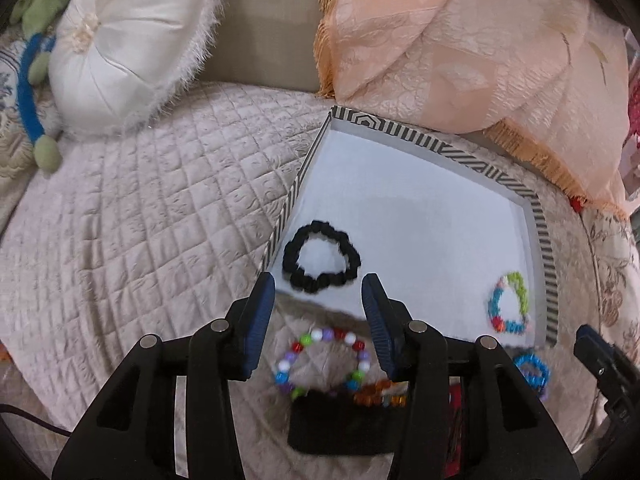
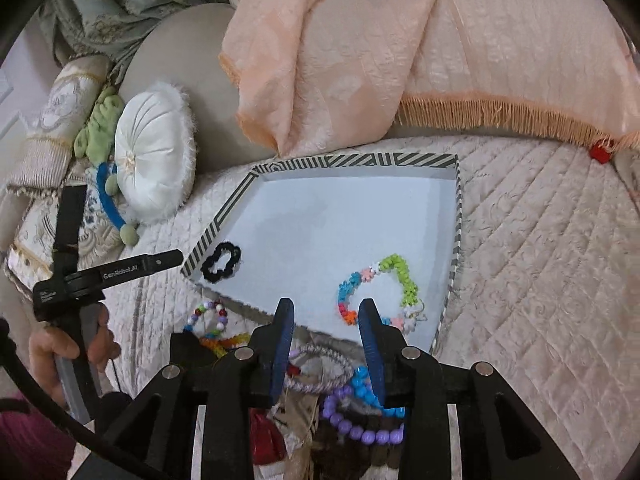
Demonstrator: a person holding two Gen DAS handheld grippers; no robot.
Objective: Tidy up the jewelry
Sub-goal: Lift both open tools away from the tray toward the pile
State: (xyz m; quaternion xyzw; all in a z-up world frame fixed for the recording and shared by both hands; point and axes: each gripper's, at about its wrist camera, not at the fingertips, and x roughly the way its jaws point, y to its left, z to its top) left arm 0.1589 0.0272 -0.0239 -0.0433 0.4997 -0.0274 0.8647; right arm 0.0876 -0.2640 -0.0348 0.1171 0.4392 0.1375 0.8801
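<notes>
White-lined tray [image 2: 457, 216] already holds the black bracelet [image 1: 320, 256] and rainbow bracelet [image 2: 378, 290], suggesting sorting; just outside its near edge both the left gripper [image 1: 319, 318] and right gripper [image 2: 326, 342] hang spread, empty, over the unsorted beaded bracelets [image 1: 322, 358].

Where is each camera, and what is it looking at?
Left wrist: sits on the left tool, looking forward over its two open fingers at a beaded bracelet on the quilt and the black scrunchie in the tray.
Right wrist: sits on the right tool, open too, looking at the purple bracelet and the tray; the person's hand shows at left.
Both see the tray, scrunchie, colourful bracelet and white pillow.
</notes>
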